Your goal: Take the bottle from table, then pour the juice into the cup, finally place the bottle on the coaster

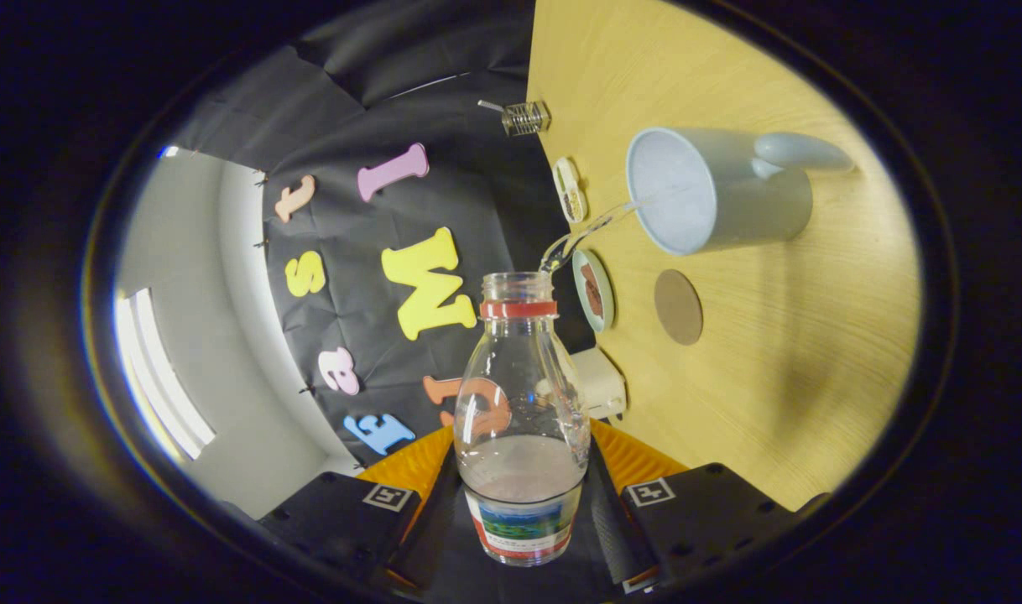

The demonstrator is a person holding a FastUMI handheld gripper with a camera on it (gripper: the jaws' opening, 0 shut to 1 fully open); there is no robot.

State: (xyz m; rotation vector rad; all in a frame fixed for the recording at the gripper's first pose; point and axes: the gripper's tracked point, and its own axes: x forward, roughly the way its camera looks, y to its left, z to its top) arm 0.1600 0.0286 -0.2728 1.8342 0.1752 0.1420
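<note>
**Fingers clamped on the bottle, stream running to the cup**

Fingers (524,512) pinch the clear bottle (521,403) low on its body, one on each side of the label band, and I see both pressing against it. From my gripper view the whole scene is rolled sideways, so the bottle is tipped over the desk (779,377) with its open mouth and red neck ring pointing toward the cup (712,189). A thin clear stream (586,231) leaves the mouth and arcs across to the cup's rim. Liquid sits in the lower part of the bottle, just above the label.

The cup is a pale mug with a handle, standing on the light wood-grain desk. Near it lies the round brown coaster (678,306), bare, a little apart from the cup. Along the desk's edge I see two small dishes (594,289) with something brownish in them, a small glass jar (525,117) and a white box (599,382). Beyond the desk hangs the black cloth wall, with a pale room wall and a bright window strip (154,377) past it.

The bottle's label shows a blue and green picture with a red band; its print is too small for me to read.
</note>
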